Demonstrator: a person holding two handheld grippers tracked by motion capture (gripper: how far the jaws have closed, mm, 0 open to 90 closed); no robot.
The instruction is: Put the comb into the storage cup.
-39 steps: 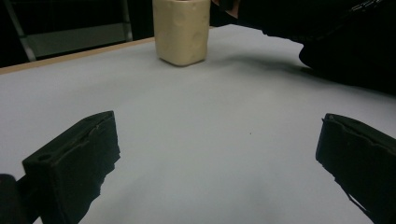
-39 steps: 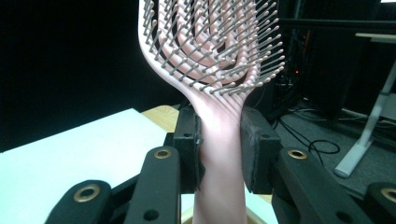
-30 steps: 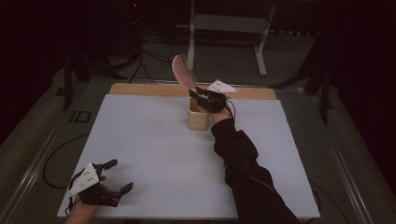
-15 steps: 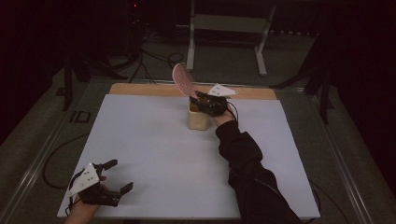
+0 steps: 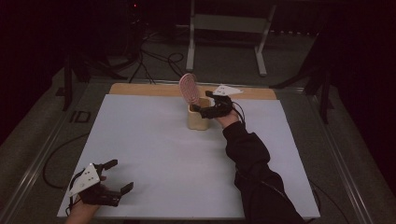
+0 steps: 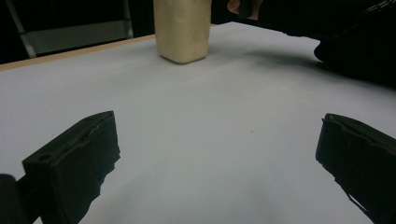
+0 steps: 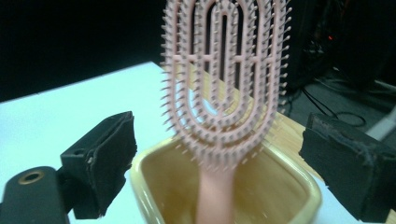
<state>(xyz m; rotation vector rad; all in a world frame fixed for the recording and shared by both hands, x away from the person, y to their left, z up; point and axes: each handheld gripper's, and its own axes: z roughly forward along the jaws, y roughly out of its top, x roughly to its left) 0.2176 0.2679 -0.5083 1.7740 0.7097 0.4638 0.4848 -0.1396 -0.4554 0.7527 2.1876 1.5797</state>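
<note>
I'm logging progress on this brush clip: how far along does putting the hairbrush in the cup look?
Done: the pink hairbrush stands handle-down in the yellow cup, head sticking out above the rim. In hand: nothing; the right gripper is open with its fingers either side of the brush, and the left gripper rests open near the table's front edge. Left: probably just drawing the right gripper away.

Dim throughout, with the white table (image 5: 154,154) the one bright area in the high view and near-black surroundings toward every edge of the frame. Soft, broad shadow under the dark sleeve (image 6: 355,42) at upper right of the left gripper view, without glare. Slightly blurred up close in the right gripper view: pink hairbrush (image 7: 224,79) and cream cup (image 7: 149,186) soft-edged, background black at upper left.
</note>
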